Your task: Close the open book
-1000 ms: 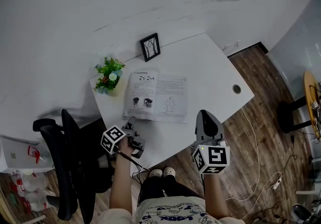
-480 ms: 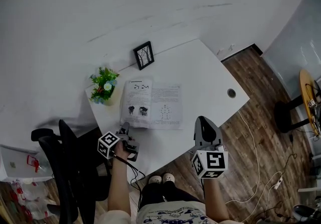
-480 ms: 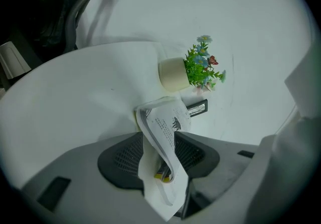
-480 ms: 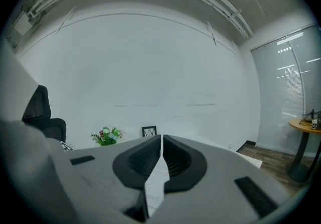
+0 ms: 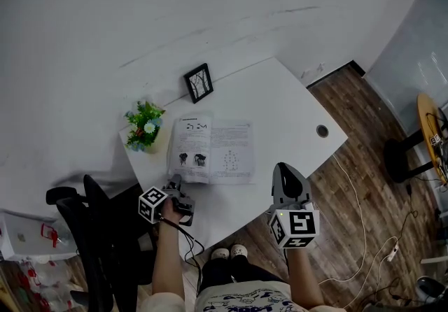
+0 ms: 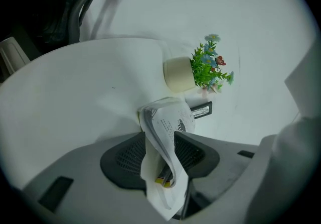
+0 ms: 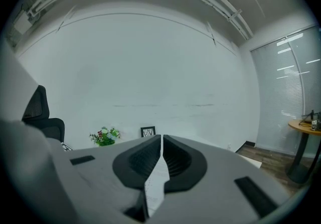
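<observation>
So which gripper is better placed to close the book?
Left: the left gripper clamps a curled page of the book; the right gripper sits apart, off its right edge, jaws together.

One book [image 5: 212,152], plant [image 5: 143,127], frame [image 5: 198,82]; maybe chair [image 5: 87,240].

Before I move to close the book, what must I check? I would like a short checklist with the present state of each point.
1. Left gripper has hold of the book: ok, curled pages sit between its jaws.
2. All left-hand pages are caught: cannot tell.
3. Right gripper is out of the folding path: ok, it is to the right of the book with its jaws together.
4. Potted plant is apart from the book: ok, it stands beside the left edge.
5. Picture frame is apart from the book: ok, it stands behind it.
</observation>
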A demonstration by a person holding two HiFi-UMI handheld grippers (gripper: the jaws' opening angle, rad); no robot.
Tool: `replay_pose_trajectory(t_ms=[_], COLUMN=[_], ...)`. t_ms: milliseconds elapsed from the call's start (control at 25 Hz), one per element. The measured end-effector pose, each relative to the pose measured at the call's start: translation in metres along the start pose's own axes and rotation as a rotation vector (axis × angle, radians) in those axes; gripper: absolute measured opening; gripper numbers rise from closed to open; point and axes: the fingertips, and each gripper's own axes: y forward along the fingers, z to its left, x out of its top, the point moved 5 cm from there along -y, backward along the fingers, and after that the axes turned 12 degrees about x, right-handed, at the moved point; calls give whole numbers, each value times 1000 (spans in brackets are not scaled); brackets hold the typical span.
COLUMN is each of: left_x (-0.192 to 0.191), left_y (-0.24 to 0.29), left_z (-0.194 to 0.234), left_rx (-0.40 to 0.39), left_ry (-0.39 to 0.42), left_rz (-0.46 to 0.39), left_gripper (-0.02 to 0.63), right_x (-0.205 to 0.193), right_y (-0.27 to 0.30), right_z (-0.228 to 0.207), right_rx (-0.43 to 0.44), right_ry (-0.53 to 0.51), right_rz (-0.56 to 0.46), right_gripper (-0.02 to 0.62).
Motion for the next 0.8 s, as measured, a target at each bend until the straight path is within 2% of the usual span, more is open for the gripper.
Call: replay_pose_trajectory(t_ms=[160,360,800], left_x=[0,1,4], left_y=[0,-3,-19], left_z=[0,4,-11], left_rx=[3,5,-54], left_ry=[-25,-37,72], left_rz=[0,-22,-82], left_gripper=[178,113,52], right_x=[1,2,1], right_y=[1,1,1], right_z=[1,0,-3], right_rx=[5,4,14], right_ry=[2,3,14], right_rz=[-3,-8,-14], right_gripper=[35,35,35])
